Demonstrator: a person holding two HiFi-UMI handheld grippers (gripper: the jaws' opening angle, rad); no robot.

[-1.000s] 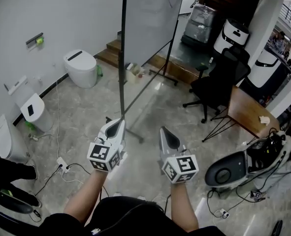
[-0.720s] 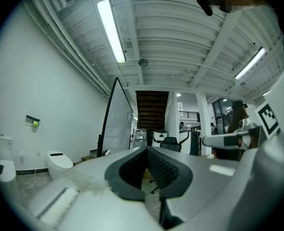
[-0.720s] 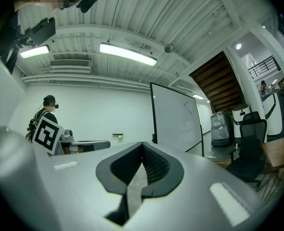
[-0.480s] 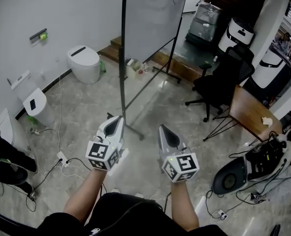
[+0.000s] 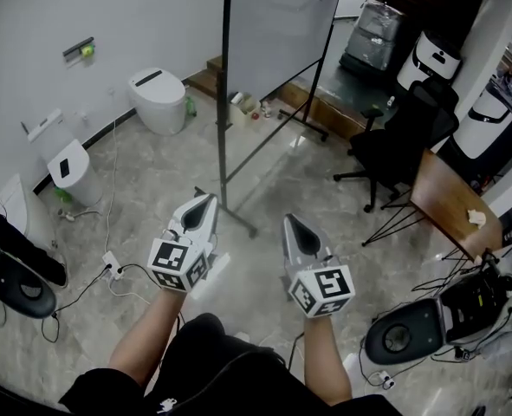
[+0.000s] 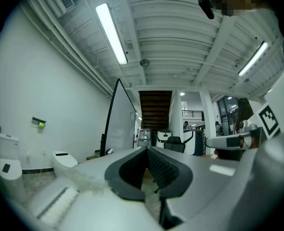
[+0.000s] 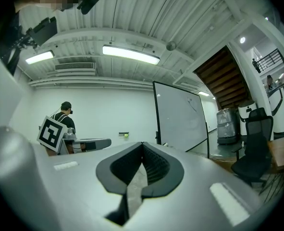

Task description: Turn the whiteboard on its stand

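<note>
Grey marbled floor tiles [image 5: 152, 189] spread under everything. At 12 o'clock the tall white whiteboard on its black metal stand [image 5: 277, 24] is upright, well apart from both grippers. A black swivel office chair [image 5: 394, 141] sits at 2 o'clock. Nearer, the left gripper [image 5: 207, 199] at 7 o'clock and the right gripper [image 5: 288, 222] at 5 o'clock point toward the board, each with jaws pressed together on nothing.

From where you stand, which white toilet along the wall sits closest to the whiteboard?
The far toilet, just left of the whiteboard; the other toilet stands nearer us along the wall.
</note>
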